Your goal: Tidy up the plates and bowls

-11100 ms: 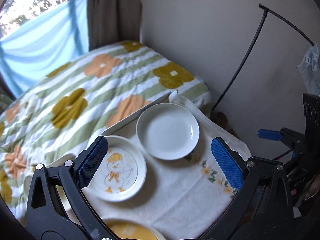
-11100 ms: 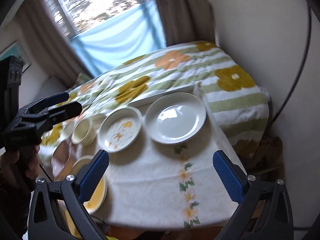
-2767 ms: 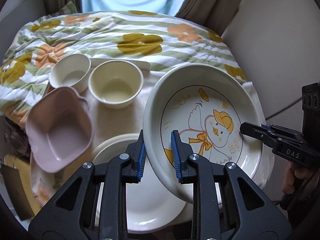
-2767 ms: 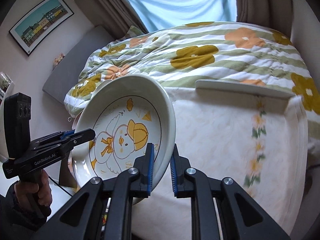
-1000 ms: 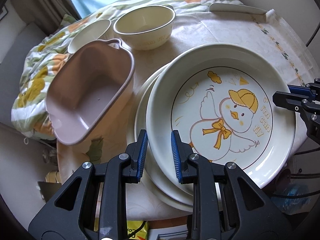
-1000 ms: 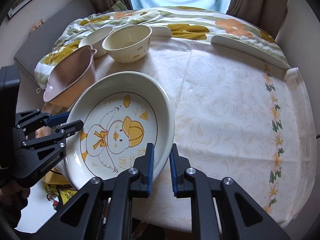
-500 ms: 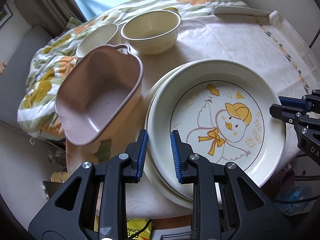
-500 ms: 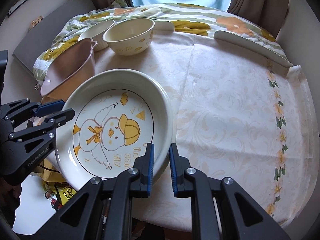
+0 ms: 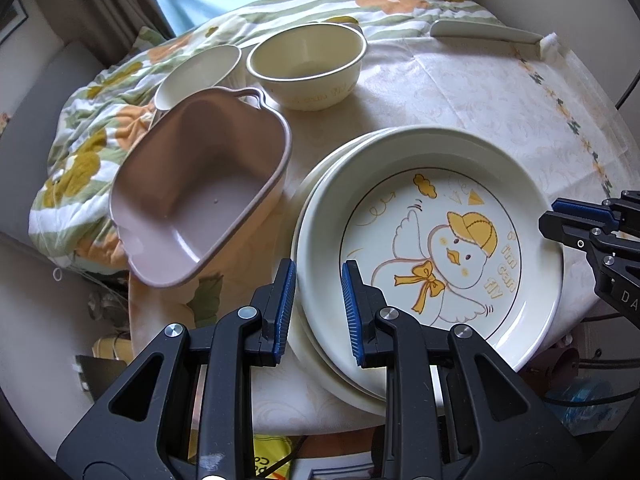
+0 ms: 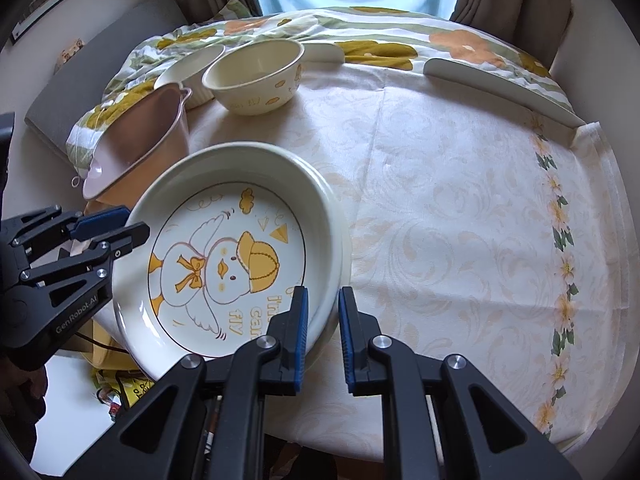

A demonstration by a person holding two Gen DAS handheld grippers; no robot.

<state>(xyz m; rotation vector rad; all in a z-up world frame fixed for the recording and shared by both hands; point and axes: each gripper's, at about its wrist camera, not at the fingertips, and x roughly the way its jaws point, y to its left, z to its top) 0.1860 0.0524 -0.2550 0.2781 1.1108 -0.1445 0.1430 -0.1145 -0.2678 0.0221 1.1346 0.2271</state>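
Observation:
A cream duck plate (image 9: 432, 240) (image 10: 232, 264) lies on top of a stack of plates (image 9: 320, 336) at the table's near left corner. My left gripper (image 9: 318, 304) straddles the duck plate's near rim with its jaws slightly apart. My right gripper (image 10: 323, 320) straddles the opposite rim, jaws also slightly apart. Each gripper shows in the other's view, the right one (image 9: 576, 220) and the left one (image 10: 108, 228). A pink handled dish (image 9: 200, 200), a cream bowl (image 9: 306, 66) and a white ribbed bowl (image 9: 198, 74) stand behind the stack.
The round table has a cream patterned cloth (image 10: 460, 208) with a flower border. A flowered quilt (image 10: 360, 36) lies behind it. The pink dish overhangs the table's left edge. A yellow packet (image 9: 272, 452) lies below the table.
The duck plate has come down onto the plate stack and lies flat. Both grippers' jaws have widened a little around its rim.

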